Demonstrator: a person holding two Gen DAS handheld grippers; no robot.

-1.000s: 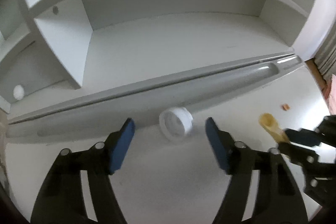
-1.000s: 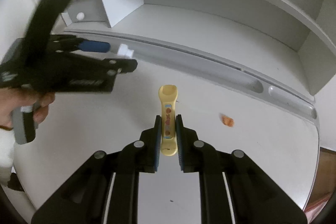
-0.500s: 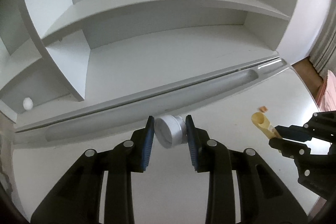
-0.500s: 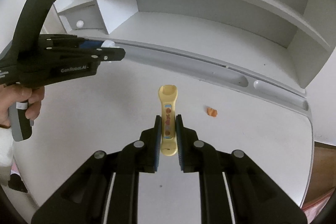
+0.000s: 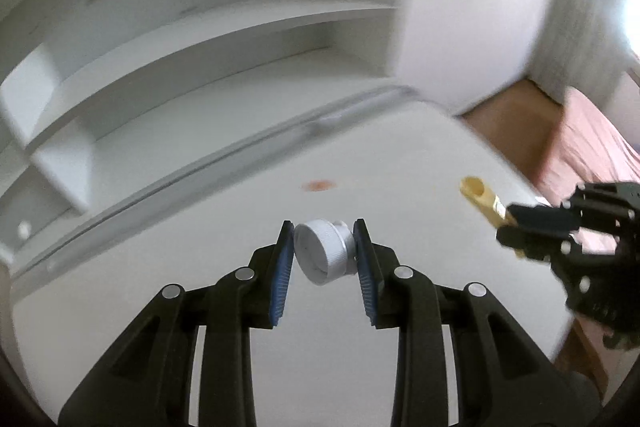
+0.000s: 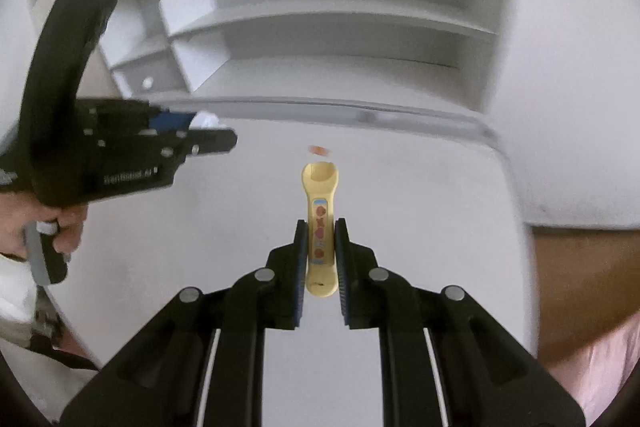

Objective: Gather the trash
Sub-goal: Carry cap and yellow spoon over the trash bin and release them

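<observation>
My left gripper [image 5: 323, 259] is shut on a white ribbed bottle cap [image 5: 322, 251], held above the white desk [image 5: 240, 211]. My right gripper [image 6: 321, 255] is shut on a flat yellow plastic piece [image 6: 320, 223] with a round hollow end and red pictures along its strip. The right gripper [image 5: 520, 229] with the yellow plastic piece [image 5: 478, 193] also shows at the right edge of the left wrist view. In the right wrist view the left gripper [image 6: 208, 133] stands at the left, held by a hand [image 6: 60, 231]. A small orange scrap [image 6: 319, 149] lies on the desk beyond the yellow piece.
A white shelf unit [image 6: 320, 39] with open compartments rises behind the desk, a long groove [image 5: 200, 167] along its front. A small white ball [image 5: 24, 227] sits in a left compartment. Brown floor [image 5: 516, 115] and pink fabric [image 5: 600, 155] lie past the desk's right edge.
The left gripper closed on the white cap and lifted it. Both grippers have swung to the right and risen with their loads; the desk's right edge and the floor have come into view.
</observation>
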